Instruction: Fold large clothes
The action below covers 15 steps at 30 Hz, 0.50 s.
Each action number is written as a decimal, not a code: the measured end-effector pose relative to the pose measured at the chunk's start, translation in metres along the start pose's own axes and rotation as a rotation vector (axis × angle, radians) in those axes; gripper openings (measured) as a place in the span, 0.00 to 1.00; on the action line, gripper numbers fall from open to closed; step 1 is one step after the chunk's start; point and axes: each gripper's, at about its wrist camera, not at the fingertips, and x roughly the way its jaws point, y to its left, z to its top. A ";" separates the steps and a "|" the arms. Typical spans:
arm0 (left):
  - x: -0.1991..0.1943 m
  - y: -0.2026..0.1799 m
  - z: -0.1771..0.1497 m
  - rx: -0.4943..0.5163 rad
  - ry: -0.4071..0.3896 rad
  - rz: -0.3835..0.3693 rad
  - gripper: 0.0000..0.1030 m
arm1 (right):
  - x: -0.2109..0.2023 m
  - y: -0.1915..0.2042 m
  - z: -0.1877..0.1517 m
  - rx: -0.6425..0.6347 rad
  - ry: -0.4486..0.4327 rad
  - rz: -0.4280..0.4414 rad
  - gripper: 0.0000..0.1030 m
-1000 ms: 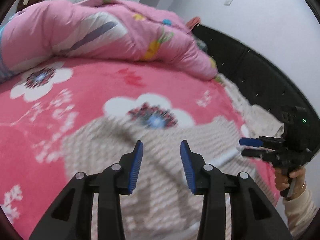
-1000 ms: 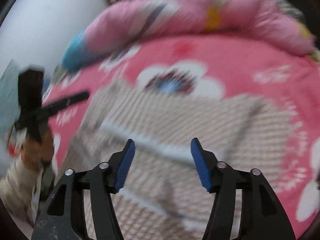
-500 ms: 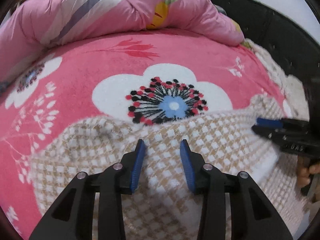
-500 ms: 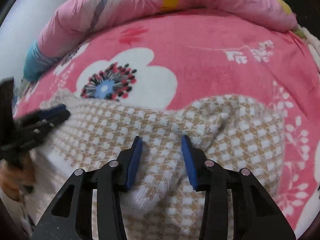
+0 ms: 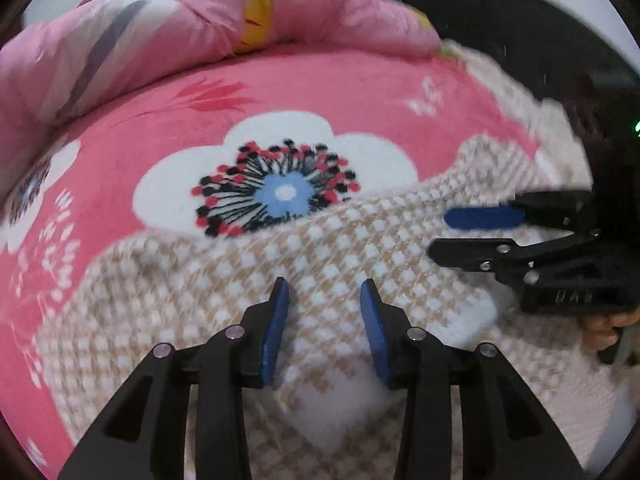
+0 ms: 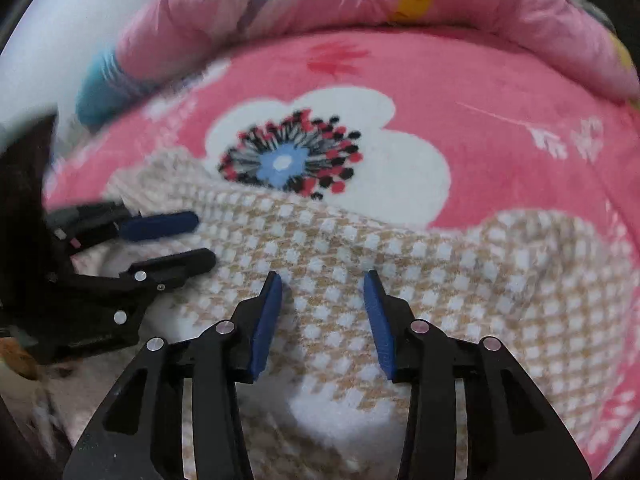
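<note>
I see both tools, left tool [image 5: 323, 292] and right tool [image 6: 323, 283], each clamped on the sweater [image 5: 400, 248], flower [image 5: 286, 192] at twelve.

No word, label, brand or number can be read in either view; the only marks are faint raised characters on the black body of the right gripper [image 5: 476, 232] in the left wrist view, too blurred to make out
</note>
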 end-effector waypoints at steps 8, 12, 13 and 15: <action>-0.011 -0.008 -0.021 -0.011 0.034 0.063 0.39 | 0.009 0.021 -0.031 -0.087 0.012 -0.121 0.46; -0.044 -0.010 -0.026 -0.093 -0.059 0.049 0.39 | -0.023 0.057 -0.032 -0.058 -0.028 -0.158 0.48; -0.056 -0.009 -0.031 -0.103 -0.083 0.040 0.39 | -0.039 0.071 -0.038 -0.061 -0.056 -0.085 0.51; -0.083 -0.012 -0.043 -0.121 -0.145 0.045 0.41 | -0.057 0.090 -0.050 -0.089 -0.093 -0.074 0.72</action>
